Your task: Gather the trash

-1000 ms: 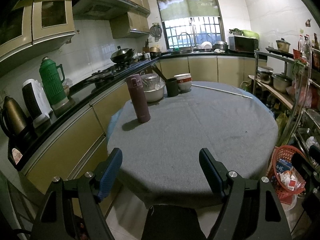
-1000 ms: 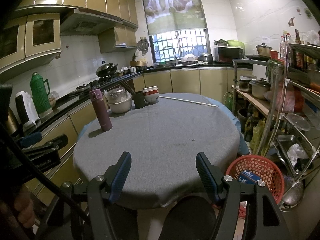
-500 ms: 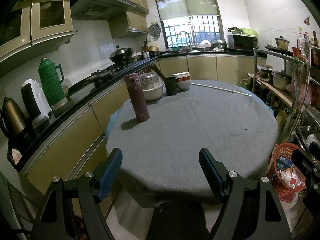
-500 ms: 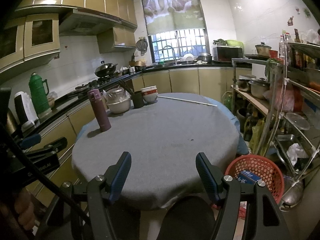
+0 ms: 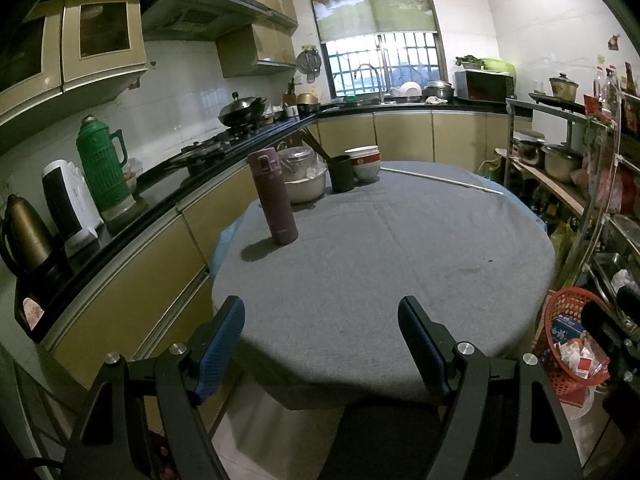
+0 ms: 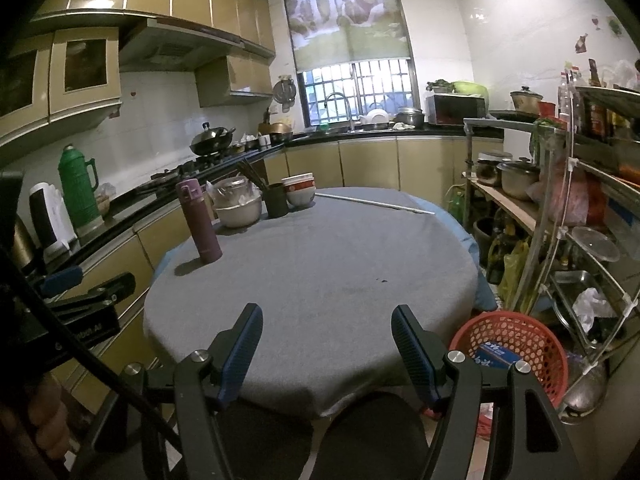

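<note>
Grey-clothed round table (image 5: 400,264): flask (image 5: 273,196), bowls (image 5: 365,162), cup (image 5: 341,173)

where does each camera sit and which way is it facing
Left wrist: on the left gripper, facing across the round table toward the window; both open fingers show, nothing between them.
Right wrist: on the right gripper, facing the same way; its open fingers show, plus the left gripper and a hand at the left edge.
Shared: table, purple flask, red basket.

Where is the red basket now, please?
The red basket stands on the floor right of the round table, beside the metal rack, in both views.
</note>
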The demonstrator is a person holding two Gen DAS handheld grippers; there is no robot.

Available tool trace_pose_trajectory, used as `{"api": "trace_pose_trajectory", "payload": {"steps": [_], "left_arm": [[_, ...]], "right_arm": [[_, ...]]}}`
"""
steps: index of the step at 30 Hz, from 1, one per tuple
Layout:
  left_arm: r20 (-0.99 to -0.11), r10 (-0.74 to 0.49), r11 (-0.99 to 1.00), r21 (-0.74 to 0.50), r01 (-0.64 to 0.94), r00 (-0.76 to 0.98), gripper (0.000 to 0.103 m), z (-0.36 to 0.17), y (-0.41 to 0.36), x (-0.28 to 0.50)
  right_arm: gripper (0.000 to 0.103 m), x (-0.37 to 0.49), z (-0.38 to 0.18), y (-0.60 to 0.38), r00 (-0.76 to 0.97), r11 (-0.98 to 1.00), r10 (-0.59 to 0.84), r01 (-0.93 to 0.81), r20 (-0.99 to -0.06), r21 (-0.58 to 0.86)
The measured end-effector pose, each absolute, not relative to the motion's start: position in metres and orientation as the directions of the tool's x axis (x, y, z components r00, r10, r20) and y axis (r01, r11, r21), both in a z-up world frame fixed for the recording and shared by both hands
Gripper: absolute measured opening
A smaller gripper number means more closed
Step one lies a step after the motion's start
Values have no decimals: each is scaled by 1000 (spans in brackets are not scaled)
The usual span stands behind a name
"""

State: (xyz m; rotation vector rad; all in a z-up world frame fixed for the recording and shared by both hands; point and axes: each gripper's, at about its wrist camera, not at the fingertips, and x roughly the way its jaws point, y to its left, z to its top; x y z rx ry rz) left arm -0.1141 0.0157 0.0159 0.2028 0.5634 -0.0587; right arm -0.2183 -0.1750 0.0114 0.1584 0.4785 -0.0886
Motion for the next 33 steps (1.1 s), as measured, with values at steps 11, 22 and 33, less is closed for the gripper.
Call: {"api": "trace_pose_trajectory", "payload": {"steps": [11,22,33], "left_arm": [[-559,7,974,193,122,829,79,15,-2,-100],[-566,7,972,199,128,825,80,22,-20,-82],[-547,-3,977,176,118,837,79,36,-17,-56]], "right_arm": [[71,-204,13,-190,883,983,-79,146,-462,112],[71,-183,28,-206,889,981,-104,164,-445,99],[71,-156,39,-199,892,984,-107,159,-439,83]]}}
